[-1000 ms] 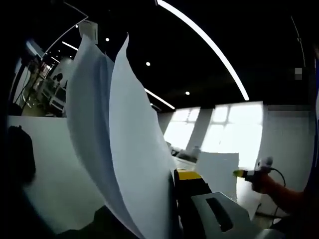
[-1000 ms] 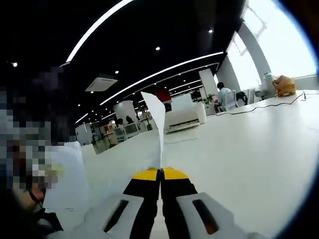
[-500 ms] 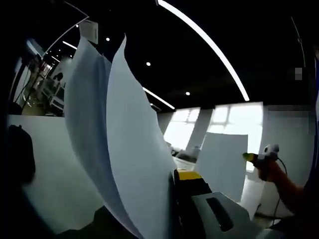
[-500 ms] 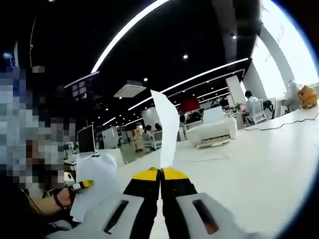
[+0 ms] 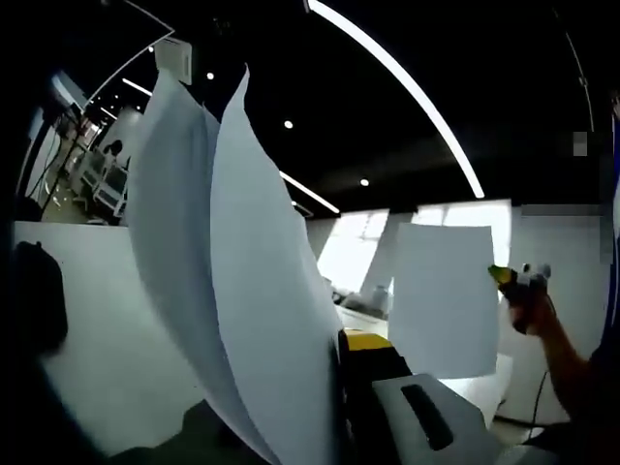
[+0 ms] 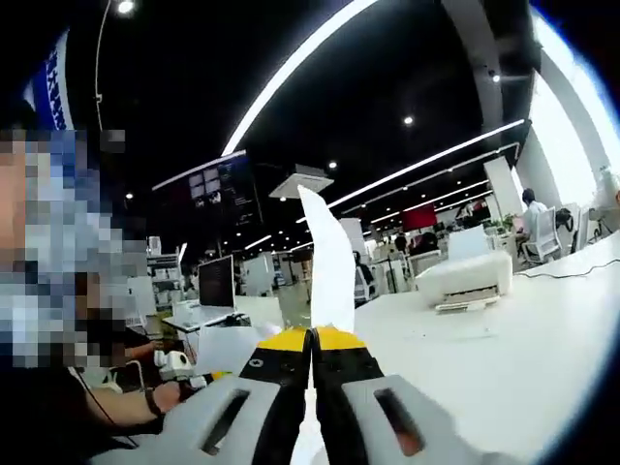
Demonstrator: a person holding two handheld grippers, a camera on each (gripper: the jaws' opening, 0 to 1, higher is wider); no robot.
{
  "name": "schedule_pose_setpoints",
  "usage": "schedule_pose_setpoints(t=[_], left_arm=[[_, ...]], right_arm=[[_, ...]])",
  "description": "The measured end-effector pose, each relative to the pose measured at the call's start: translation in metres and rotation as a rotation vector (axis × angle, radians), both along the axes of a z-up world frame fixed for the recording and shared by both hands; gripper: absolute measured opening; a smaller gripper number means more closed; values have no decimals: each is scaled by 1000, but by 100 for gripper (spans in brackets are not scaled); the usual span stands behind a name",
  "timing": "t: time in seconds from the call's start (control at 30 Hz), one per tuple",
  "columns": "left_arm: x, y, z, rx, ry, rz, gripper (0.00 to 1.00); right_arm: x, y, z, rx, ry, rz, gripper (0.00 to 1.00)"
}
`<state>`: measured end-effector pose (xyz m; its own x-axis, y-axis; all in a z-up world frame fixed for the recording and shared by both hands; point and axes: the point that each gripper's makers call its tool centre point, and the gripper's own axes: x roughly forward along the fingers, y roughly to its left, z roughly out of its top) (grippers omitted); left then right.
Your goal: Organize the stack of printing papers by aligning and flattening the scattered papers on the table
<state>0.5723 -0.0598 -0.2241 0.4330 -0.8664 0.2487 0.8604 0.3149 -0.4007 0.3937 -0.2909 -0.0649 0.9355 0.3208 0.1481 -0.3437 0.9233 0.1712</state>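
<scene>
In the left gripper view, a bundle of white printing papers (image 5: 242,291) stands upright and curls upward, with my left gripper (image 5: 336,341) shut on its lower edge. The papers hide the left jaw. Further right, my right gripper (image 5: 511,281) holds a single white sheet (image 5: 446,300) up above the white table (image 5: 97,329). In the right gripper view, my right gripper (image 6: 312,335) is shut on that sheet (image 6: 329,262), which shows edge-on. The left gripper (image 6: 179,363) shows low on the left with its papers (image 6: 228,347), held by a hand.
A dark object (image 5: 34,295) sits on the table at the left. In the right gripper view, a white box (image 6: 465,281) lies on the table (image 6: 504,358), a monitor (image 6: 215,281) stands behind, and a cable runs at the far right.
My right gripper has lifted its single sheet higher off the table, and its view has tilted upward. The left gripper and its papers have hardly moved.
</scene>
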Motion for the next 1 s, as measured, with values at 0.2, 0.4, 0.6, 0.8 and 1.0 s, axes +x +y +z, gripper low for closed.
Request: schedule_pose_setpoints(t=[0.2, 0.4, 0.6, 0.8, 1.0], left_arm=[[0, 0, 0, -2, 2, -1, 9], [0, 0, 0, 1, 3, -1, 9], [0, 0, 0, 1, 4, -1, 9], [1, 0, 0, -1, 7, 0, 9], [1, 0, 0, -3, 7, -1, 9]], right_arm=[[0, 12, 23, -20, -30, 44, 0], [-8, 31, 40, 43, -45, 158, 0], [-9, 54, 39, -20, -31, 194, 0], [-14, 72, 42, -14, -34, 264, 0], [-22, 80, 50, 22, -48, 319, 0]])
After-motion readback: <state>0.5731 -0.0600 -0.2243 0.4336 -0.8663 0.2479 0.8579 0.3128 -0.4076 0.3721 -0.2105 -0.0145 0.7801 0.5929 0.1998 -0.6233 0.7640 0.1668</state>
